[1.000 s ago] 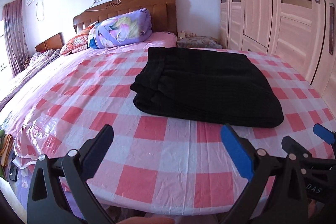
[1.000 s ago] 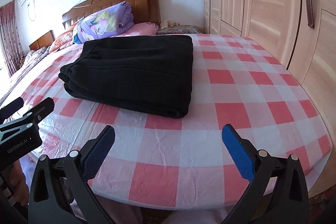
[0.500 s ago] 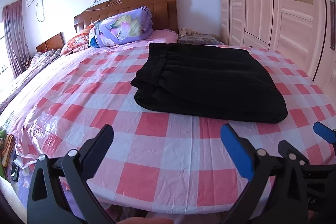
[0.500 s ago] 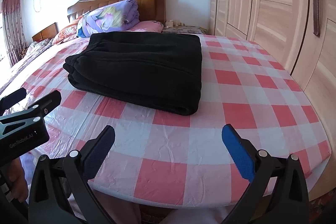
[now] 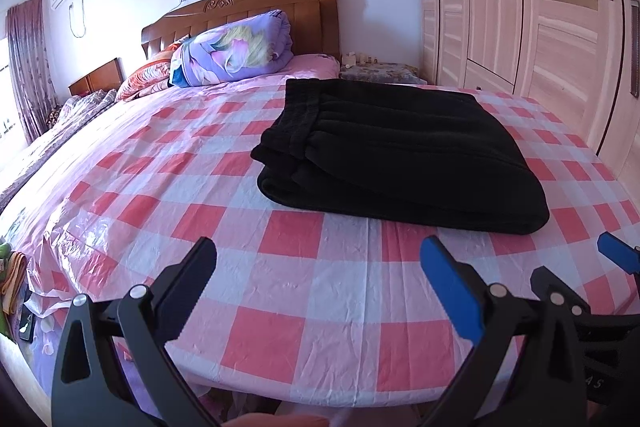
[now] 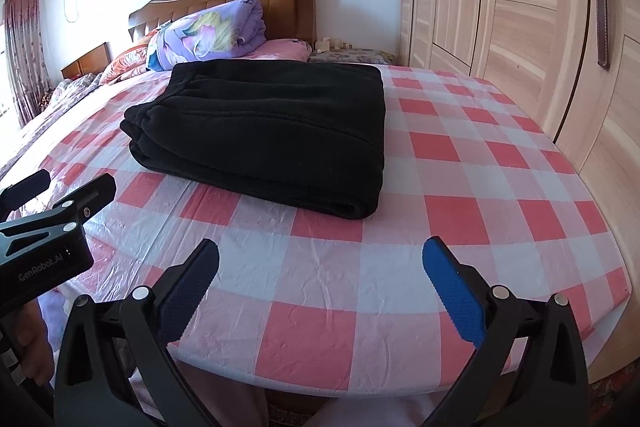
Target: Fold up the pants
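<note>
Black pants [image 5: 400, 155] lie folded in a thick rectangle on the pink-checked bed cover [image 5: 304, 291]; they also show in the right wrist view [image 6: 264, 135]. My left gripper [image 5: 318, 267] is open and empty, held back over the bed's near edge, well short of the pants. My right gripper [image 6: 320, 267] is open and empty too, also back from the pants. The right gripper shows at the right edge of the left wrist view [image 5: 616, 259], and the left gripper at the left of the right wrist view [image 6: 56, 203].
A purple rolled quilt [image 5: 232, 51] and pillows lie against the wooden headboard [image 5: 256, 7]. A tall wooden wardrobe [image 5: 540, 7] stands along the right side of the bed. A small bedside table [image 5: 376, 71] sits in the far corner.
Both grippers have drawn back and dropped slightly, so the view looks lower across the bed. The pants lie unmoved. Both jaws stay open.
</note>
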{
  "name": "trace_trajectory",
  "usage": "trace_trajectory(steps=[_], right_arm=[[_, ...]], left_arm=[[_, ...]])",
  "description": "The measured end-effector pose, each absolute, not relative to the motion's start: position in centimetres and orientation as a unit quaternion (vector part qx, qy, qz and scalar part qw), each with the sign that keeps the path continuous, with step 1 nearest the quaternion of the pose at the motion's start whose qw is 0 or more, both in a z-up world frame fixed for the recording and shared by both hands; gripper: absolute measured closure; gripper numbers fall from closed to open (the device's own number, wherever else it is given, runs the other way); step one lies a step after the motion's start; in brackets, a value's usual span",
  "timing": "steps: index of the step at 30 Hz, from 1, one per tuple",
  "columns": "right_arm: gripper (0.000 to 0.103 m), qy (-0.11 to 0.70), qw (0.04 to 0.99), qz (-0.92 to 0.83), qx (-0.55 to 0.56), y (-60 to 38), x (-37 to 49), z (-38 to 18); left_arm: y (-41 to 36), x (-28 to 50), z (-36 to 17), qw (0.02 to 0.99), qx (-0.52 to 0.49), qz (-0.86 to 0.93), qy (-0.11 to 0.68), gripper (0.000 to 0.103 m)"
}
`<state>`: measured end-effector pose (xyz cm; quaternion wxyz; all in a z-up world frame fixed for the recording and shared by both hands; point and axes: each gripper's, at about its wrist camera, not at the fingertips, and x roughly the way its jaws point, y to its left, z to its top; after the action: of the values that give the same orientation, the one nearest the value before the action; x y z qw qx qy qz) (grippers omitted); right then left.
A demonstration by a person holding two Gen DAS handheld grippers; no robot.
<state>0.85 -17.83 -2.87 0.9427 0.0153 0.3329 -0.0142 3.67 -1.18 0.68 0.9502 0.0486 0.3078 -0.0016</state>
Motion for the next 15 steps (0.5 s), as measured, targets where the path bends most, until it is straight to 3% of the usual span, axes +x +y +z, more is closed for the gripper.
trace_trajectory(steps=[15], right_arm=[[0.004,0.336,0.942,-0.012,0.017,-17.75,0.83,-2.87]], left_arm=[[-1.02,3.62,0.59,0.95,0.046,-0.002,0.309,0.001]])
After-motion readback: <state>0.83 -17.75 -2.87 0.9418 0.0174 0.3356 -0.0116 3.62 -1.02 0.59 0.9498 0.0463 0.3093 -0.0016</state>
